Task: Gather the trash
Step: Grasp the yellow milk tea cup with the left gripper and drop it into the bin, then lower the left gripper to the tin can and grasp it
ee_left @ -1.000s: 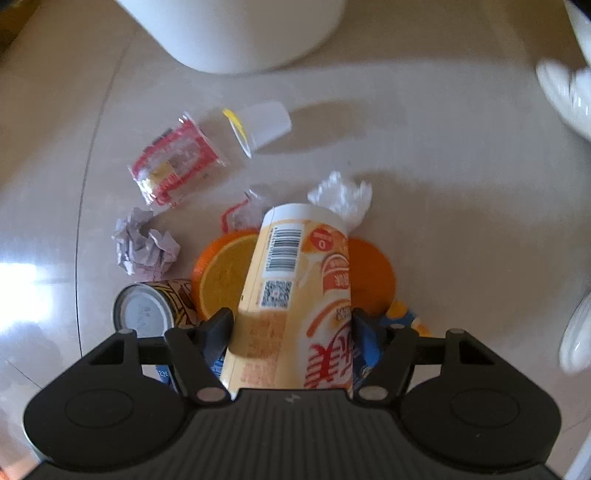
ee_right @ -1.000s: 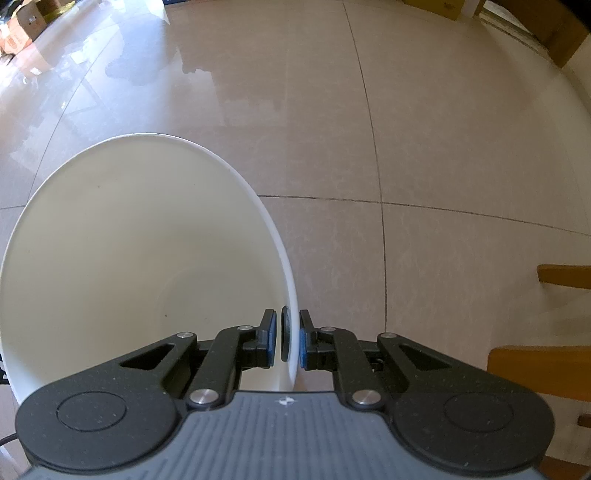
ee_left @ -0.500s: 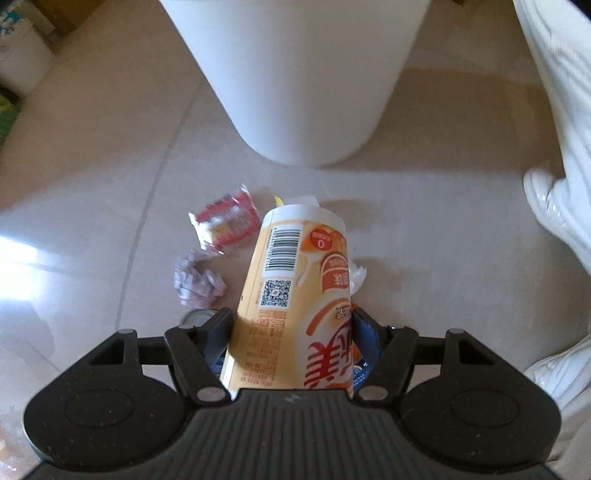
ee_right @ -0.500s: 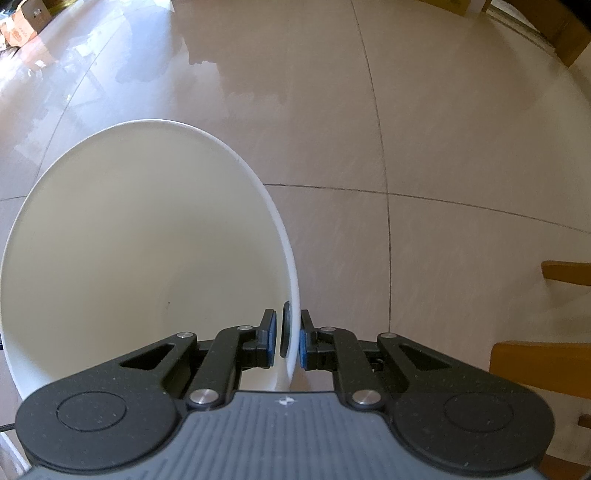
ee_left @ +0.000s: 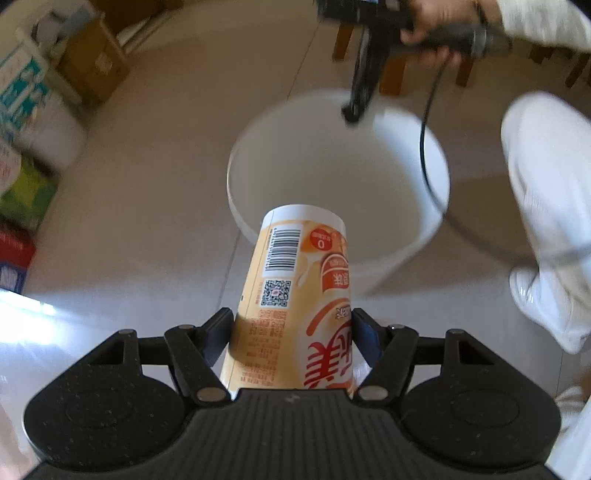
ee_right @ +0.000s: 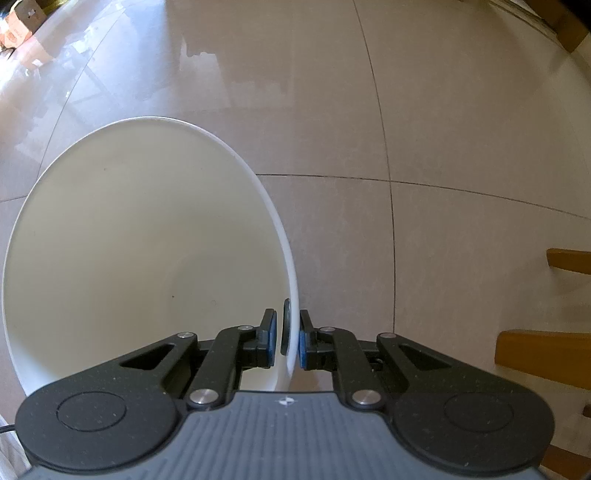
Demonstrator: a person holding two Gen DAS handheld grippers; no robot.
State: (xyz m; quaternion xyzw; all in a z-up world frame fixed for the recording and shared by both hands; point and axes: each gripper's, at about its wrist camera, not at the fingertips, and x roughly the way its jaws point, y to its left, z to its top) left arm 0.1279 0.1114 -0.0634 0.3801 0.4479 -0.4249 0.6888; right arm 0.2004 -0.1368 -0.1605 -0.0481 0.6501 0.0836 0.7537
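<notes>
The left gripper (ee_left: pixel 291 328) is clenched on a tall paper cup (ee_left: pixel 295 295) printed in orange and cream with a barcode and a QR code, its two fingers pressing the cup's sides. The cup is off the floor, and its far end shows in front of the near rim of a white plastic bucket (ee_left: pixel 402 254), the landmark here. The bucket stands on pale floor tiles (ee_left: pixel 147 240) and nothing can be seen inside it. At the bucket's far rim the right gripper (ee_right: pixel 287 338) points down from above, its blue pads (ee_right: pixel 303 345) closed on the thin wall, one inside and one outside; a hand (ee_left: pixel 436 26) holds its handle, and a black cable (ee_left: pixel 424 147) hangs from it across the bucket's mouth. A leg in white trousers (ee_left: pixel 546 184) and a white shoe (ee_left: pixel 539 306) stand right of the bucket. Cardboard boxes (ee_left: pixel 92 55) lie left of it, and wooden furniture legs (ee_right: pixel 543 350) are beyond it.
</notes>
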